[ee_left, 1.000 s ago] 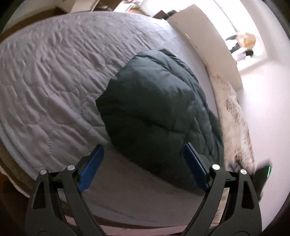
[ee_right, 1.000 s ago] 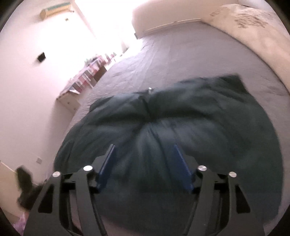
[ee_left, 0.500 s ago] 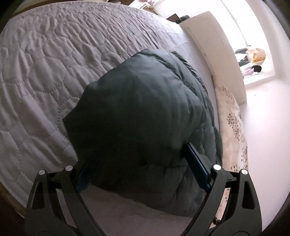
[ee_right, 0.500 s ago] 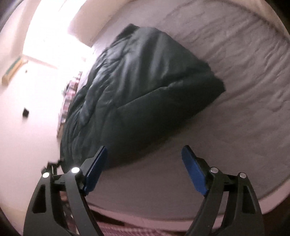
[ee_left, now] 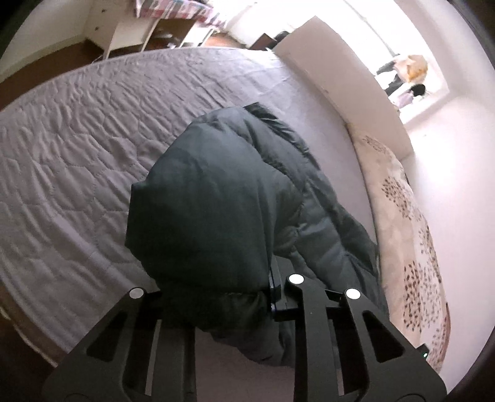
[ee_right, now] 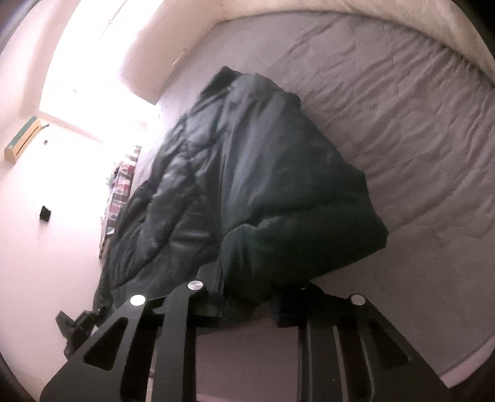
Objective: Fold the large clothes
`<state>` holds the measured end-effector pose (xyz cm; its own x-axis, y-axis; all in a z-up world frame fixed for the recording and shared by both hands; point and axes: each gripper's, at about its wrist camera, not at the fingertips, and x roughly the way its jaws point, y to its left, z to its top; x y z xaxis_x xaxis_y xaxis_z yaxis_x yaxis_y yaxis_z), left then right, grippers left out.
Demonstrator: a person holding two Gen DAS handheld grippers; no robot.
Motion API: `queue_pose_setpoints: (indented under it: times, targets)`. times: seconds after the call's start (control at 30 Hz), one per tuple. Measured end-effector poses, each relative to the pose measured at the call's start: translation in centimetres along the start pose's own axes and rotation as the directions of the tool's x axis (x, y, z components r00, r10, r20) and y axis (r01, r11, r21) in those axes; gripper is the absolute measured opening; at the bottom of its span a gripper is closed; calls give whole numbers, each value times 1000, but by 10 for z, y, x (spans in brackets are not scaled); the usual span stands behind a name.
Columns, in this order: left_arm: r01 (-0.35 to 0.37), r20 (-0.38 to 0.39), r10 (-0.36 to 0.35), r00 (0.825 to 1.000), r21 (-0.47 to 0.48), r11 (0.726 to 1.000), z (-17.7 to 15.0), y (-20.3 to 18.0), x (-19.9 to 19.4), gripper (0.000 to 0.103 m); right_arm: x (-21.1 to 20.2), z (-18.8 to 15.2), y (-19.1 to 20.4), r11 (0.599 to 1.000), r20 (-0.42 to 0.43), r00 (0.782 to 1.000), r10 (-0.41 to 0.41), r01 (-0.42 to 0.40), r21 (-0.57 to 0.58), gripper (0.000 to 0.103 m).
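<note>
A dark green puffer jacket (ee_left: 222, 204) lies folded on the grey quilted bed (ee_left: 77, 148). My left gripper (ee_left: 216, 293) is shut on the jacket's near edge; the fabric bulges between the fingers and hides the pads. In the right wrist view the same jacket (ee_right: 263, 173) lies on the bed (ee_right: 417, 123), and my right gripper (ee_right: 247, 300) is shut on its near corner, with the cloth bunched over the fingers.
A white headboard (ee_left: 340, 71) stands at the far end of the bed. A cream patterned blanket (ee_left: 408, 247) lies along the bed's right side. Shelves and a desk (ee_left: 154, 24) stand beyond the bed. A pink wall (ee_right: 46, 216) is at left.
Both grippers were open and apart from the jacket a second ago. Both have moved in and closed on the jacket's near edge.
</note>
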<state>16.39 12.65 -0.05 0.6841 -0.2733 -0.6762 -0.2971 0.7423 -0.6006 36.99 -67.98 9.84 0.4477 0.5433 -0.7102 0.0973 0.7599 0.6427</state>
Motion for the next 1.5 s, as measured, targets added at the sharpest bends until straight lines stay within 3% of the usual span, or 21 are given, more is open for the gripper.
queue_pose_setpoints:
  times: [0.13,0.27,0.43,0.77,0.87,0.97,1.07,1.13,1.2,1.3,1.4,1.5]
  targets:
    - [7,-25,-6,1000,56,998,-13,4,-27,20,-21,-17,5,1000,-10,1000,-3,3,-27,21]
    - [-28,-60,34,998,94,995,-43,27,-50,21,-45,-51,-1,997,-40,999,-37,35,-62,21]
    - [-37,-89,43,995,73,997,-70,56,-69,22,-62,-94,-14,996,-66,996,-61,56,-72,21]
    - [-57,-93,64,994,72,996,-95,75,-67,26,-49,-108,-27,995,-71,994,-82,77,-67,24]
    - [-83,-77,89,993,75,994,-99,71,-63,30,-45,-106,-32,996,-95,992,-87,84,-35,34]
    - [-98,-63,104,993,98,990,-98,66,-64,33,-48,-104,-40,989,-126,982,-143,145,6,63]
    - [-92,-62,97,993,86,992,-97,66,-66,35,-64,-105,-39,984,-135,975,-176,175,-21,63]
    - [-91,-59,96,994,85,992,-97,67,-66,38,-78,-106,-31,973,-113,969,-220,210,-95,57]
    - [-95,-53,100,994,92,991,-98,66,-66,41,-95,-108,-15,946,-55,963,-265,248,-207,31]
    - [-105,-44,111,993,115,988,-100,62,-64,46,-106,-111,14,912,-9,965,-263,245,-328,4]
    - [-110,-31,116,993,143,984,-101,58,-65,47,-92,-119,58,897,-39,985,-166,134,-422,2]
    - [-102,-31,107,994,143,984,-101,59,-66,47,-59,-137,103,847,-107,990,-95,24,-531,2]
